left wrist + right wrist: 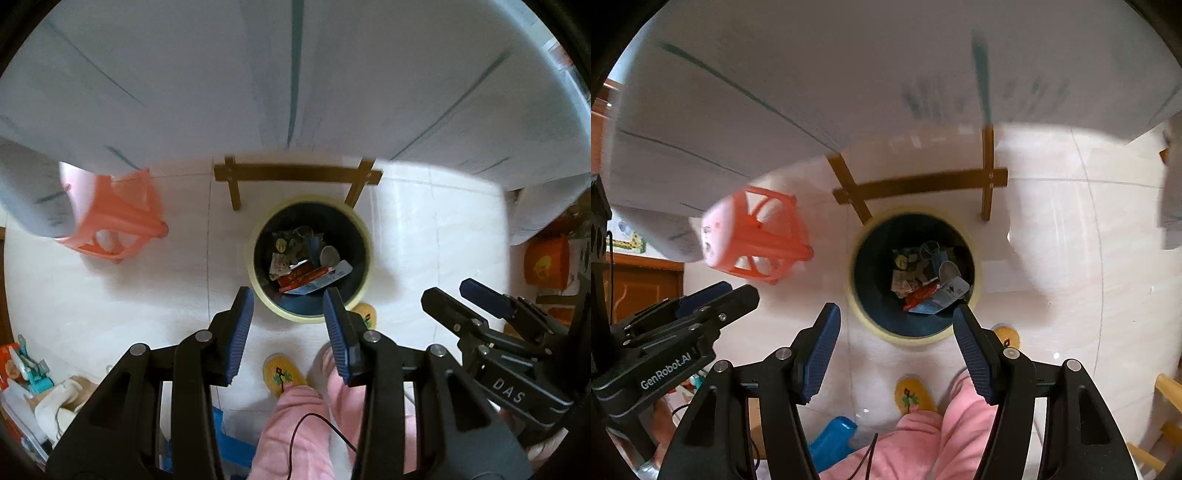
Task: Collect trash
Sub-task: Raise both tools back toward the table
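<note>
The trash bin (309, 258), a round dark tub with a pale yellow rim, is standing on the white tiled floor (110, 295) just in front of the bench (295, 74), whose brown wooden legs (295, 173) are showing behind it. Trash is lying inside at the bottom: a red carton (303, 277), a blue-and-white wrapper (332, 277), a crumpled paper scrap (279, 264) and a small round lid (330, 255). All of it is looking light and thin. The carton is probably stiff enough to pinch by an edge; the wrapper is likely slick and will crumple, so a pinch across a fold seems safer. The bin itself is looking like light plastic, best taken by its rim.

The left gripper (288, 328) is hanging above the near rim of the bin, pointing steeply down, its jaws standing apart with nothing between the blue pads. The right gripper (897, 343) is hovering beside it in much the same downward pose, jaws spread wider and also empty; in the left view it is showing at the right edge (465, 299).

An orange plastic stool (757, 236) is sitting near the bin, half under the bench. The person's pink trousers (923, 435) and yellow slippers (282, 374) are showing below the grippers, close to the bin.
</note>
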Demonstrator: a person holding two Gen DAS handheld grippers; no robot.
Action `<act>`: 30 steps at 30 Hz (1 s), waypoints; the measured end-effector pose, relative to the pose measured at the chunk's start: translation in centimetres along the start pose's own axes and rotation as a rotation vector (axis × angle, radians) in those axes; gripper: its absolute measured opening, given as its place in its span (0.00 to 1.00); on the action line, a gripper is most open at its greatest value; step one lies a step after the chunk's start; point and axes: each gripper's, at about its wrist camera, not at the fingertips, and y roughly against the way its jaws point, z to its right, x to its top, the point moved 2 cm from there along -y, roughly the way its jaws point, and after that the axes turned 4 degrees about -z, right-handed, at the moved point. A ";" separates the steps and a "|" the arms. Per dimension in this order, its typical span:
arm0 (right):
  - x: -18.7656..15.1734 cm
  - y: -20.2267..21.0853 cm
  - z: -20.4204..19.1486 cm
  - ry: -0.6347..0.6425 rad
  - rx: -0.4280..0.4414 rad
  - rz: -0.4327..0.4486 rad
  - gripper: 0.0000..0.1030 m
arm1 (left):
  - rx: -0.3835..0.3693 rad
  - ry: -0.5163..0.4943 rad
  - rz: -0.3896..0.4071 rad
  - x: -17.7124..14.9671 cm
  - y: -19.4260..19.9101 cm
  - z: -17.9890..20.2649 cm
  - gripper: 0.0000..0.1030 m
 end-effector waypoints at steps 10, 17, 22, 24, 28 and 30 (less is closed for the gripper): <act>-2.1 16.7 -5.0 0.036 0.045 0.149 0.65 | -0.022 -0.019 0.134 -2.3 16.6 0.4 0.35; -3.0 26.8 -7.4 0.066 0.058 0.273 0.66 | -0.059 -0.091 0.250 -3.3 25.7 1.7 0.35; -3.1 32.2 -8.5 0.076 0.049 0.363 0.66 | -0.071 -0.163 0.351 -3.2 31.1 3.5 0.35; -3.0 33.2 -8.8 0.074 0.037 0.388 0.66 | -0.071 -0.187 0.386 -2.7 32.7 4.3 0.35; -1.9 35.3 -8.8 0.065 0.022 0.440 0.66 | -0.068 -0.227 0.440 -1.4 35.2 5.6 0.35; -1.2 36.3 -8.7 0.062 0.022 0.460 0.66 | -0.066 -0.245 0.466 -0.3 36.3 6.3 0.35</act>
